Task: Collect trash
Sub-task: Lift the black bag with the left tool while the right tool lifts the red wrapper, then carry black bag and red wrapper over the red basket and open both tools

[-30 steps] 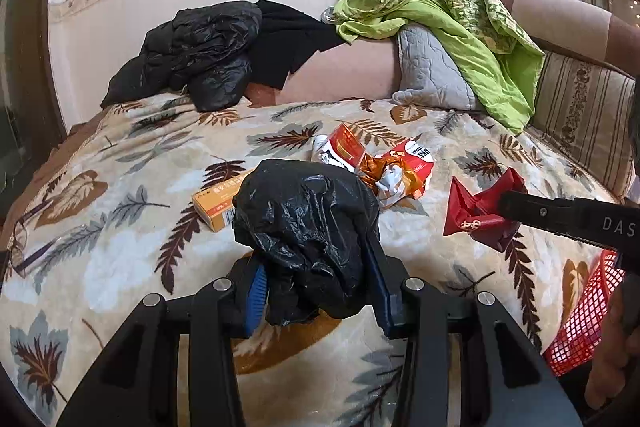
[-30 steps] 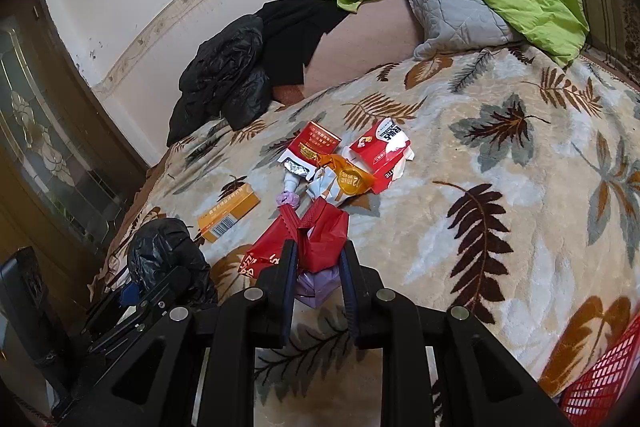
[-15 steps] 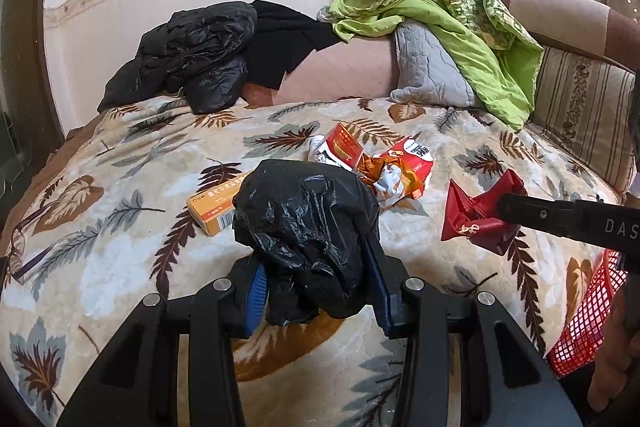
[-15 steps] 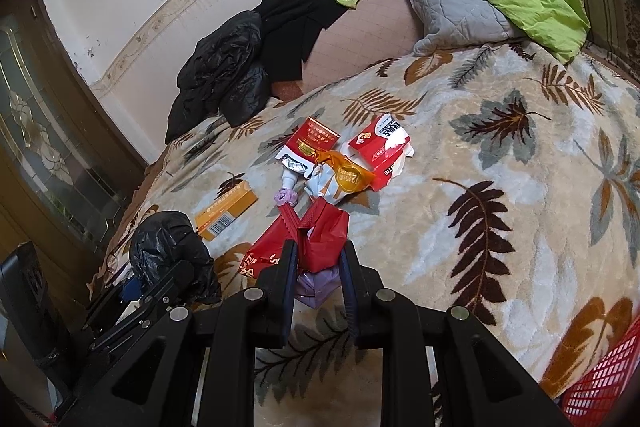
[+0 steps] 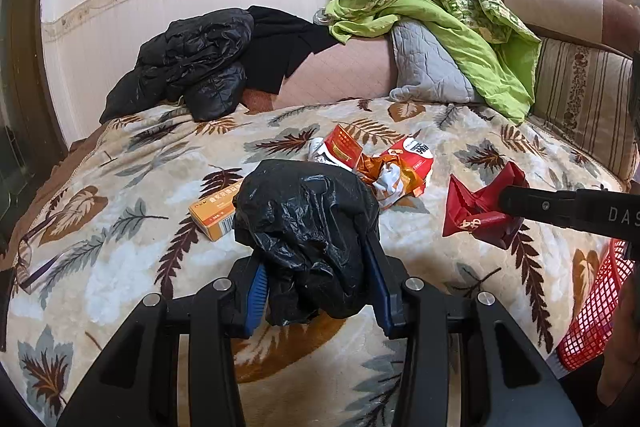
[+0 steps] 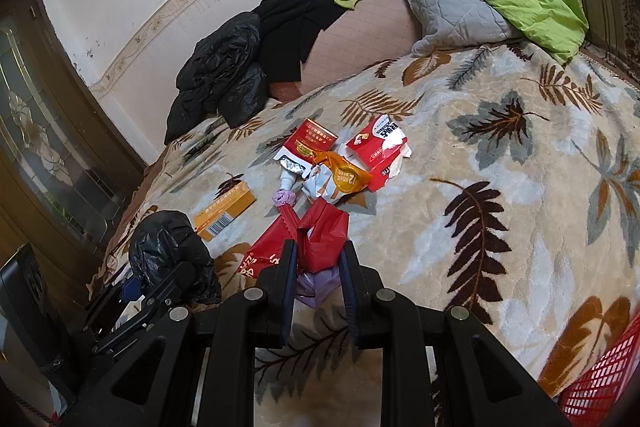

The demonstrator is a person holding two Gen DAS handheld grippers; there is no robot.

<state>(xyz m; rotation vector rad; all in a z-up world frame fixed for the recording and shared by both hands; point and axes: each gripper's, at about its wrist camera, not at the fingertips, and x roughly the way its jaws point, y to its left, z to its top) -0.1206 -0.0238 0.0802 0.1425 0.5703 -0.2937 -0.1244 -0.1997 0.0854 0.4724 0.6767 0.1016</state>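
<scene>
My left gripper (image 5: 314, 259) is shut on a crumpled black plastic bag (image 5: 306, 223), held above the bed; the bag also shows in the right wrist view (image 6: 168, 251). My right gripper (image 6: 318, 255) is shut on a red crumpled wrapper (image 6: 316, 239), with a lilac scrap under it; the wrapper also shows in the left wrist view (image 5: 480, 207). On the leaf-patterned blanket (image 6: 500, 167) lie an orange box (image 6: 224, 207), a red packet (image 6: 312, 143), a red-and-white carton (image 6: 378, 147), an orange foil wrapper (image 6: 344, 179) and a small purple scrap (image 6: 283, 197).
A red mesh basket (image 5: 592, 311) stands at the bed's near right edge, also in the right wrist view (image 6: 604, 383). A black jacket (image 5: 192, 59), grey pillow (image 5: 428, 67) and green quilt (image 5: 460, 15) lie at the back. A dark door (image 6: 36, 147) is at the left.
Both grippers keep their hold. The left view has shifted slightly, the orange box sliding a little left; the right gripper has barely moved.
</scene>
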